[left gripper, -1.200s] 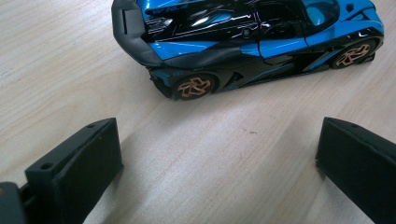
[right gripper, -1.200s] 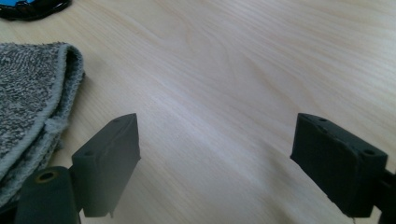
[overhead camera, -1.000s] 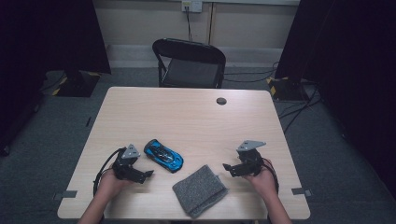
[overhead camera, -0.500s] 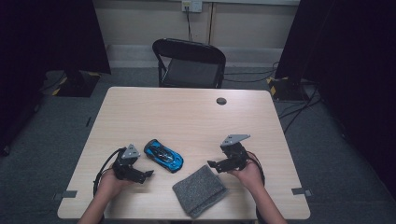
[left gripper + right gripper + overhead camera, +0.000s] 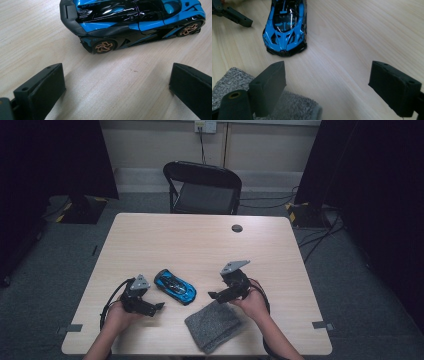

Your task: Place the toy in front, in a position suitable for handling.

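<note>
One blue toy car (image 5: 175,286), its roof lettering too blurred to read, sits on the table (image 5: 200,245) between the empty, wide-open left gripper (image 5: 159,307) and right gripper (image 5: 212,295), beside one grey cloth (image 5: 215,326).

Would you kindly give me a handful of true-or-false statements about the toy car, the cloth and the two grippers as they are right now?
1. The blue and black toy sports car lies on the light wooden table between the two grippers. True.
2. The left gripper is shut on the car. False: its jaws are open and the car lies ahead of them, untouched.
3. The grey knitted cloth lies at the table's near edge, just below the right gripper. True.
4. The right gripper holds the cloth. False: its jaws are open, with nothing between them.
5. The cloth covers the car. False: they lie apart.
</note>
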Demonstrator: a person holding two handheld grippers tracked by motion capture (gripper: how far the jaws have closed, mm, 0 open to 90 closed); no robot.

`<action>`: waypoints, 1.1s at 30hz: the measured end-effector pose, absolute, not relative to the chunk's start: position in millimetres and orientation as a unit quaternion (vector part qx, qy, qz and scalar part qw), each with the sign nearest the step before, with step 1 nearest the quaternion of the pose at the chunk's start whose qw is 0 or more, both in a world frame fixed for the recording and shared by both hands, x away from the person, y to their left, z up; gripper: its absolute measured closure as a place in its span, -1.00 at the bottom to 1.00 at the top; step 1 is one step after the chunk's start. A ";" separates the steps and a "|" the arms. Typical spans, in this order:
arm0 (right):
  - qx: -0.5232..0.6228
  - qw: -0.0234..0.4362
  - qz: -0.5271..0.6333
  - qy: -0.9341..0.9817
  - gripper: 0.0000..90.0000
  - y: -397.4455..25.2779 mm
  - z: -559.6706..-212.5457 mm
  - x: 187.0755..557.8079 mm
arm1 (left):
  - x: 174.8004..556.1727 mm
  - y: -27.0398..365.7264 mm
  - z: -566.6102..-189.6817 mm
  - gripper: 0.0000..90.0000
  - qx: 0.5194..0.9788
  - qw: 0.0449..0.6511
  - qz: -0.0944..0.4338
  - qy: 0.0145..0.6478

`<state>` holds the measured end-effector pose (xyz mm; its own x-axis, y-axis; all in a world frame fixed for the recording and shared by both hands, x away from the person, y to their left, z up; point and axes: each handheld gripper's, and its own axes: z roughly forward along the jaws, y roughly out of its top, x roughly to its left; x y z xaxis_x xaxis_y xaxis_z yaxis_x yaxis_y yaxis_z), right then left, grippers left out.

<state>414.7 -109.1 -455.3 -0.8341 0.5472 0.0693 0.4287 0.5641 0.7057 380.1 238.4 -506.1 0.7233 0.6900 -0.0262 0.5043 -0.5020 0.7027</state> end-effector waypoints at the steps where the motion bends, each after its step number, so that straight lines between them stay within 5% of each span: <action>1: 0.273 0.077 0.374 0.883 -0.71 -104.8 -454.7 415.0 | 380.1 238.4 -506.1 -1.00 0.857 0.357 0.130 0.348; 33: 0.228 0.051 0.366 0.901 -0.72 -7.2 -465.0 424.3 | 380.0 238.2 -506.0 -1.00 0.857 0.356 0.131 0.349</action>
<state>424.3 -7.2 -465.0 -0.8907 0.4482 0.0757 0.3739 0.6276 0.6829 380.0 238.2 -506.0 0.7214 0.6921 -0.0245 0.5054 -0.5020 0.7018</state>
